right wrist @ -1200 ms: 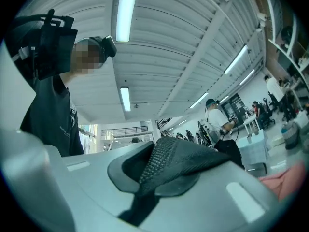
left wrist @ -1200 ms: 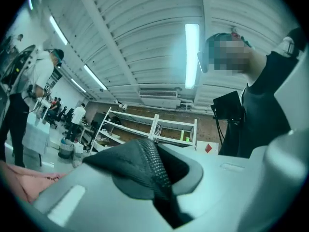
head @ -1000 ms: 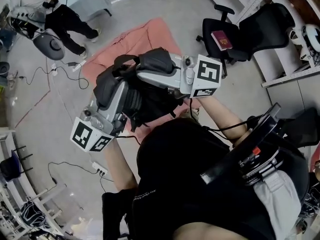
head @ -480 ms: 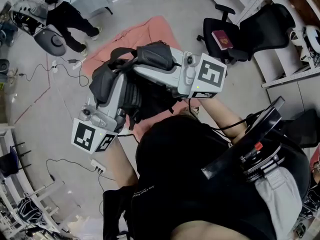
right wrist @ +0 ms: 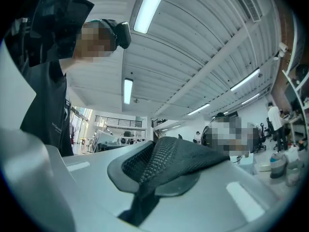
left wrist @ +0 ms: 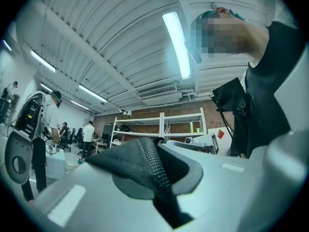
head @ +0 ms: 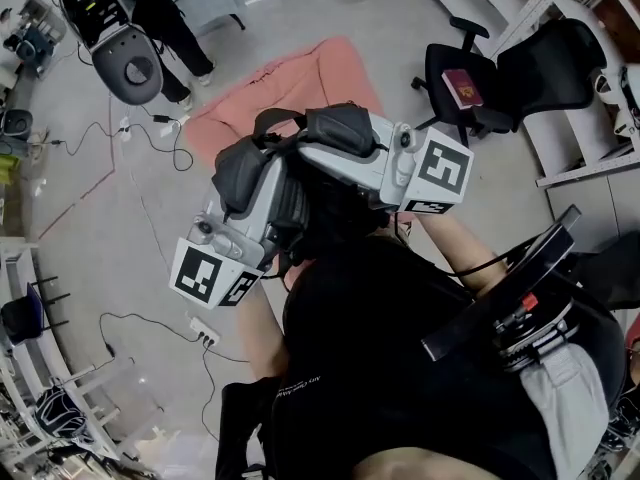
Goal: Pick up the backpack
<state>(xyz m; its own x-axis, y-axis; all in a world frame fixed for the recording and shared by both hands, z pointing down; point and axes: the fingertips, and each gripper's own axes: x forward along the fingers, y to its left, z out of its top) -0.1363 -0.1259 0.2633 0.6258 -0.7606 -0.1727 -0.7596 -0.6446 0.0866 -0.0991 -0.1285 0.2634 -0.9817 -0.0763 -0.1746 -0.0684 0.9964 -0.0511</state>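
Holding the backpack (head: 322, 206) up by both shoulder straps, close in front of the chest. Left claw (left wrist: 157, 180) clamped on the left strap (left wrist: 137, 161), jaws nearly together, padded mesh pinched flat between them. Right claw (right wrist: 145, 192) clamped the same way on the right strap (right wrist: 169, 164), with webbing trailing down out of the gap. Both claws pointing a little above level, so the pull runs along the jaws rather than across them.

Hanging between the two claws, clear of the mat (head: 300, 73) spread on the floor (head: 110, 208) below. Looks largely picked up already.

Most likely to fail at the pinch itself: soft, springy mesh, gripped only across a narrow band. Could creep out under the bag's weight, faster with any jerk or swing. Losing one strap would probably throw the whole load onto the other claw and tip the bag sideways. Spreading the claws apart might also drag the straps out through the jaws.

Further out, a loose cable (head: 150, 133) across the floor beside the mat, something for a dangling strap end to catch on if lowered there. Beyond, a chair (head: 500, 68) with a book (head: 462, 86) on its seat, well apart. At the far edge, another person (head: 175, 23) standing, too distant to matter unless the bag swings wide.
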